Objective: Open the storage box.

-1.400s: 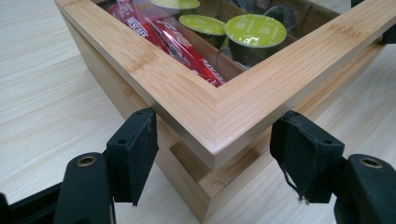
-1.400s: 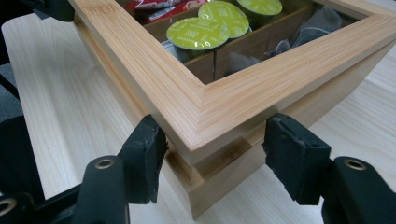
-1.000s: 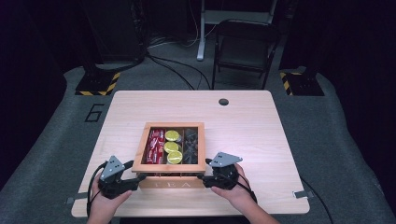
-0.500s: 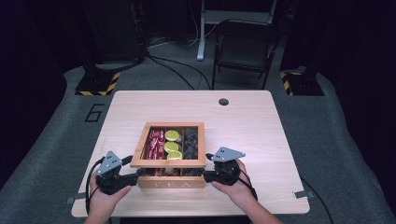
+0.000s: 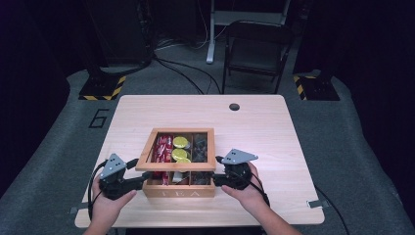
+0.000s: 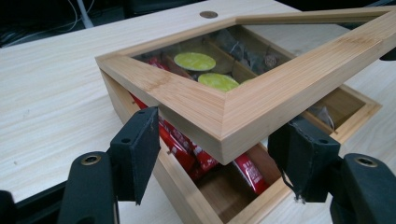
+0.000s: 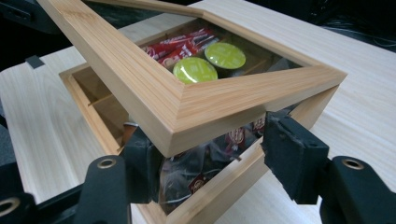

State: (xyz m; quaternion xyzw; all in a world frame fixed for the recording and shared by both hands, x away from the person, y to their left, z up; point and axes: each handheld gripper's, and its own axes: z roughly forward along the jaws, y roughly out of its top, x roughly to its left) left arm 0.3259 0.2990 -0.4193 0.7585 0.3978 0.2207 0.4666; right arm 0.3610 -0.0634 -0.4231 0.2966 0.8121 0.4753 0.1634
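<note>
A wooden tea box (image 5: 178, 192) stands at the table's near edge. Its glass-windowed lid (image 5: 175, 165) is tilted up at the front and hinged at the back. My left gripper (image 5: 142, 178) is shut on the lid's front left corner (image 6: 224, 135), and its black pads (image 6: 140, 144) flank the wood. My right gripper (image 5: 218, 178) is shut on the front right corner (image 7: 182, 121). Under the glass lie red sachets (image 6: 187, 149), green round capsules (image 7: 195, 70) and dark tea bags (image 5: 200, 147).
The light wooden table (image 5: 274, 132) has a round cable hole (image 5: 234, 106) near its far edge. A dark folding chair (image 5: 257, 54) stands behind the table, with black stands and cables on the floor. The person's hands come in from the near edge.
The lid's front edge has risen off the box, so a gap has opened below it. Both grippers stay at the front corners, and the left has lifted slightly.
</note>
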